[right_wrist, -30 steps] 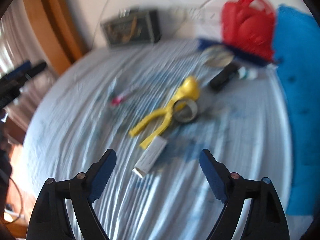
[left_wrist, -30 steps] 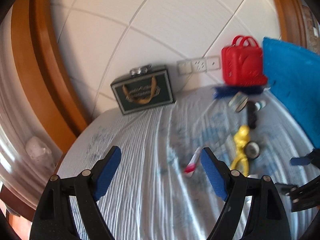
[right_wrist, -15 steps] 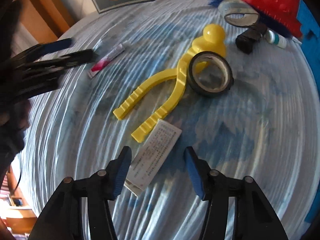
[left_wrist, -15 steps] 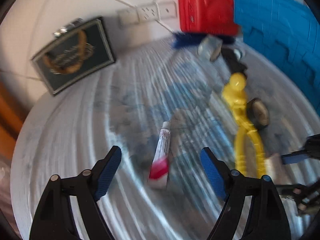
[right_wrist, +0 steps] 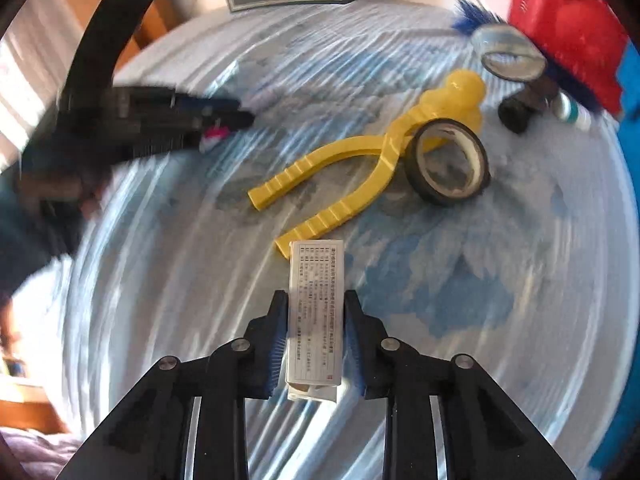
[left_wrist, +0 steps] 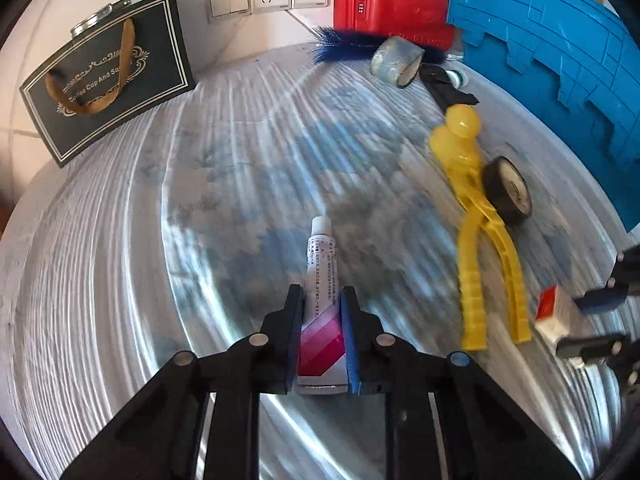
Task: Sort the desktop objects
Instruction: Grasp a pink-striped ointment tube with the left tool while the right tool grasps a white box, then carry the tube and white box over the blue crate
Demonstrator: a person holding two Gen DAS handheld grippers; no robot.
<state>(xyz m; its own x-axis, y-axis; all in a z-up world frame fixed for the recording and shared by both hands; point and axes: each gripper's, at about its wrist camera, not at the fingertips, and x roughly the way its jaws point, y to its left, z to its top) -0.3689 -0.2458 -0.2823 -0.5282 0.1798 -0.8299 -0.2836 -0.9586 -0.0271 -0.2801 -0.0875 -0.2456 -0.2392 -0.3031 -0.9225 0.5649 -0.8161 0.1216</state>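
My left gripper [left_wrist: 321,300] is shut on a small white tube with a pink-striped end [left_wrist: 321,280], cap pointing away, on the blue-white tablecloth. My right gripper [right_wrist: 316,300] is shut on a white printed box [right_wrist: 316,304] just below the yellow tongs. The yellow snowball tongs [right_wrist: 360,152] lie mid-table with a black tape roll [right_wrist: 448,162] leaning on them; both also show in the left wrist view, tongs [left_wrist: 472,216] and roll [left_wrist: 508,192]. The left gripper appears blurred at left in the right wrist view [right_wrist: 236,116].
A red case [left_wrist: 392,0], a blue crate [left_wrist: 560,64] and a dark gift bag [left_wrist: 108,68] stand along the back. A pale tape roll [left_wrist: 396,60], a blue feathery brush [left_wrist: 340,46] and a black item [left_wrist: 448,88] lie near the case.
Both grippers came down to the table and closed: the left on the tube, the right on the white box. Earlier both were open above the table.
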